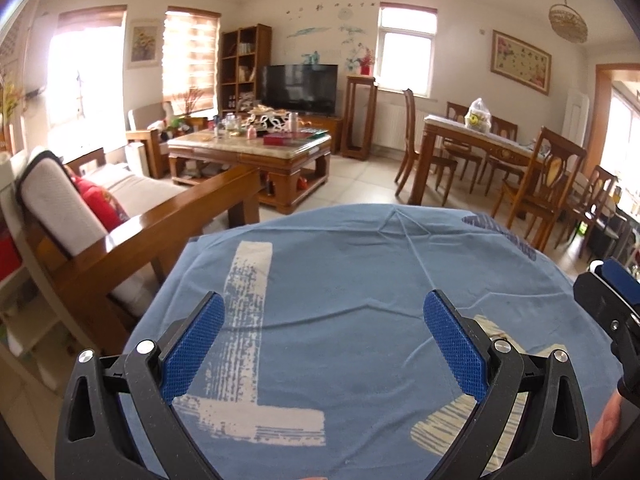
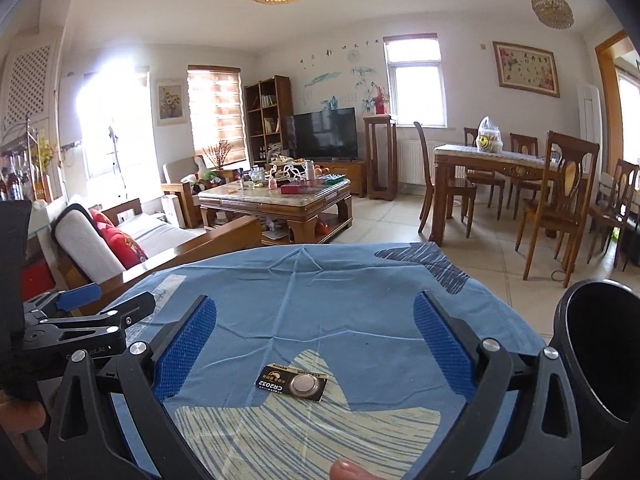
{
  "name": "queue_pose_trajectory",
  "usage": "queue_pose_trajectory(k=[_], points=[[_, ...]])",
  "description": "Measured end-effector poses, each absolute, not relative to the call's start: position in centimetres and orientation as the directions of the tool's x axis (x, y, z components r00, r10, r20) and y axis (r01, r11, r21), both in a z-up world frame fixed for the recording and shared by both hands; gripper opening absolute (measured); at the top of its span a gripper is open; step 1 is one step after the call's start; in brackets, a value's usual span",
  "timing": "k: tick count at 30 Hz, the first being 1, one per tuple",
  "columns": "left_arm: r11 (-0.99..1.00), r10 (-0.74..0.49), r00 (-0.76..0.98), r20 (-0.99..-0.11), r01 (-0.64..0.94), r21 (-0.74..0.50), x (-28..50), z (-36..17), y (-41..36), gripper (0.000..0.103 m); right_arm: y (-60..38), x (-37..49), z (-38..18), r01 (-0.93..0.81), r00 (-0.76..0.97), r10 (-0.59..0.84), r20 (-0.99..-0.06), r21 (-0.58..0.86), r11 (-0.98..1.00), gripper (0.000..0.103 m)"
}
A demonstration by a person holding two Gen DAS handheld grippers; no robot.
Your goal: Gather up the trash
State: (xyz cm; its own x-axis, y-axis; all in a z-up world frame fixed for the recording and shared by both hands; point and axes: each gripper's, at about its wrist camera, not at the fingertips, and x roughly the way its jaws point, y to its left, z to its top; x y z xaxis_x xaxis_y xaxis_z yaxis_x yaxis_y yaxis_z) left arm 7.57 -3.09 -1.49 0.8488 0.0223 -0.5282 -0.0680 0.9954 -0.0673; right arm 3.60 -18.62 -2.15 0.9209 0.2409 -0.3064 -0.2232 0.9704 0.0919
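Both tools held wide over the blue-covered surface

In the left wrist view our left tool (image 1: 323, 334) is wide and holds nothing above the blue cloth (image 1: 360, 280). In the right wrist view our right tool (image 2: 315, 338) is wide; the battery card (image 2: 292, 382) lies between its fingers, and a black bin (image 2: 600, 356) is cut off at the right.

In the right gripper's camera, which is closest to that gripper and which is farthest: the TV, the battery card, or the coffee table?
1. Battery card: on the blue cloth, just ahead of the open right gripper, between its fingers.
2. Coffee table: mid-room, ahead and slightly left.
3. TV: against the back wall, behind the coffee table.
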Motion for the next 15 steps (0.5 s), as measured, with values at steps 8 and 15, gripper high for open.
queue_pose_trajectory(k=[8,15], points=[[0.996,0.022,0.848,-0.530,-0.065,-0.063,7.60,-1.78,-3.01,0.098,-18.68,3.62,-1.90,-0.231,0.916,0.254,-0.311,0.107,0.967,0.098],[0.997,0.049,0.854,-0.518,-0.072,-0.023,7.43,-1.95,-3.51,0.098,-18.62,3.75,-2.14,-0.235,0.913,0.258,-0.316,0.109,0.966,0.098]])
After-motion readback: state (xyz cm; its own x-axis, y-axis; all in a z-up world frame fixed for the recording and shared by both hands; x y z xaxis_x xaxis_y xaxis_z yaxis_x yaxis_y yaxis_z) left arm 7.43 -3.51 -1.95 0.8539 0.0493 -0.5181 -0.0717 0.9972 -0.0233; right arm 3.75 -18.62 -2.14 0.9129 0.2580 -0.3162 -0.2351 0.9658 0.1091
